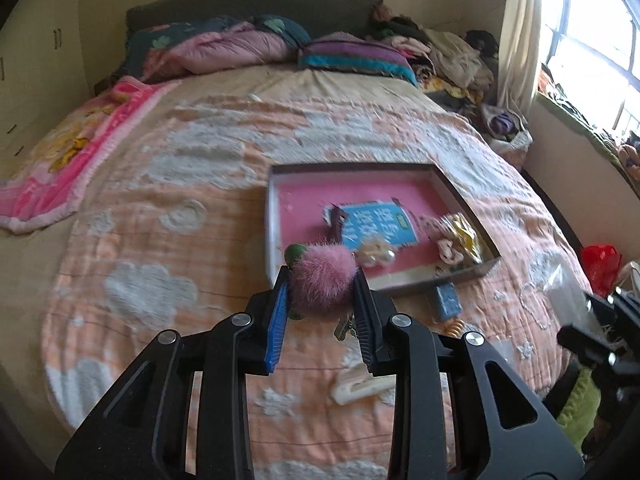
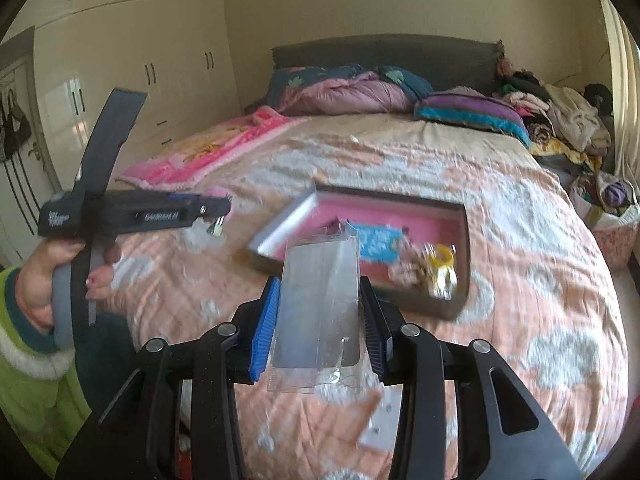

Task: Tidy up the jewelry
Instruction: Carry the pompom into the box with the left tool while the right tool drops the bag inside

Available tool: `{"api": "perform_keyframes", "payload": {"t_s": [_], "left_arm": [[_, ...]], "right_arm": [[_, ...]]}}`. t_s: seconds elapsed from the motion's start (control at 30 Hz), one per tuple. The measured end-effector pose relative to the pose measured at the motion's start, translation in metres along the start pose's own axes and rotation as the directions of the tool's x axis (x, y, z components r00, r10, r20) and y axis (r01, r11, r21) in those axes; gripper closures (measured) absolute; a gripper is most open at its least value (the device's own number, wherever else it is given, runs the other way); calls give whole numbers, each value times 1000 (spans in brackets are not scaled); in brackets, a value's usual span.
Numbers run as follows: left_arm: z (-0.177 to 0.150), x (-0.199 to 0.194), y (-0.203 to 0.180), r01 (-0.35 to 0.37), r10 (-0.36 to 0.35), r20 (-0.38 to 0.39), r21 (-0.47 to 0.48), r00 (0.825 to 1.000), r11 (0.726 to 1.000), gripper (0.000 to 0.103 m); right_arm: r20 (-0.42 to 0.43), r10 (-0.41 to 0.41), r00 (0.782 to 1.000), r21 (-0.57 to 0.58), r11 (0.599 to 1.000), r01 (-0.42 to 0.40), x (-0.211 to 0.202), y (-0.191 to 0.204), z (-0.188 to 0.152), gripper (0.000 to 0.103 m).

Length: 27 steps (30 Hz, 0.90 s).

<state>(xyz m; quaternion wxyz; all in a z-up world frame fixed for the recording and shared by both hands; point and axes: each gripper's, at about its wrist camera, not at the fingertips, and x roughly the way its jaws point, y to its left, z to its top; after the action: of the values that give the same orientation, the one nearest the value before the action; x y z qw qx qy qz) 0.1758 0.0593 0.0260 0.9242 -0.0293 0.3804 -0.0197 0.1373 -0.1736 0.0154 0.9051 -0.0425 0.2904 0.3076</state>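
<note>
1. Step in hand: a sorting pass is under way. The left gripper (image 1: 320, 284) is clenching a pink pompom hair clip (image 1: 322, 282), its metal clasp hanging below the pads; the right gripper (image 2: 318, 320) is gripping a clear plastic sleeve (image 2: 316, 308) by its two long edges, mouth pointing away from the camera.

2. Judgement: the clip is probably being brought to the sleeve for bagging, or else to the tray; the pictures are not settling which.

3. Next move, as judged: the two hands are needing to meet, the clip lining up with the sleeve's open end. The sleeve is thin and slippery, and the fluffy ball is likely to snag on its mouth.

4. Position of the clip: sitting between the left fingertips, held above the peach bedspread (image 1: 160, 216), just short of the near corner of the tray (image 1: 276, 200), not touching it.

5. Tray contents: a blue card (image 1: 376, 226), a pearl piece (image 1: 378, 254) and yellow and floral items (image 1: 460, 240) are lying on the pink lining.

6. Loose items: a small blue box (image 1: 448, 300) and a white clip (image 1: 360, 386) are lying on the bedspread near the left gripper.
</note>
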Motion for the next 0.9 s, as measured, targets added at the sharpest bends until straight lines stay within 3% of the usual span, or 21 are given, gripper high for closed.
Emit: {"api": "perform_keyframes", "payload": {"t_s": [0.5, 0.9], "left_arm": [[22, 13, 42, -39, 41, 31, -55, 999, 998, 81], [29, 71, 44, -16, 14, -25, -73, 1000, 997, 81]], "right_arm": [[70, -5, 998, -27, 1000, 6, 39, 1, 66, 65], [9, -82, 997, 35, 996, 81, 100, -39, 69, 65]]}}
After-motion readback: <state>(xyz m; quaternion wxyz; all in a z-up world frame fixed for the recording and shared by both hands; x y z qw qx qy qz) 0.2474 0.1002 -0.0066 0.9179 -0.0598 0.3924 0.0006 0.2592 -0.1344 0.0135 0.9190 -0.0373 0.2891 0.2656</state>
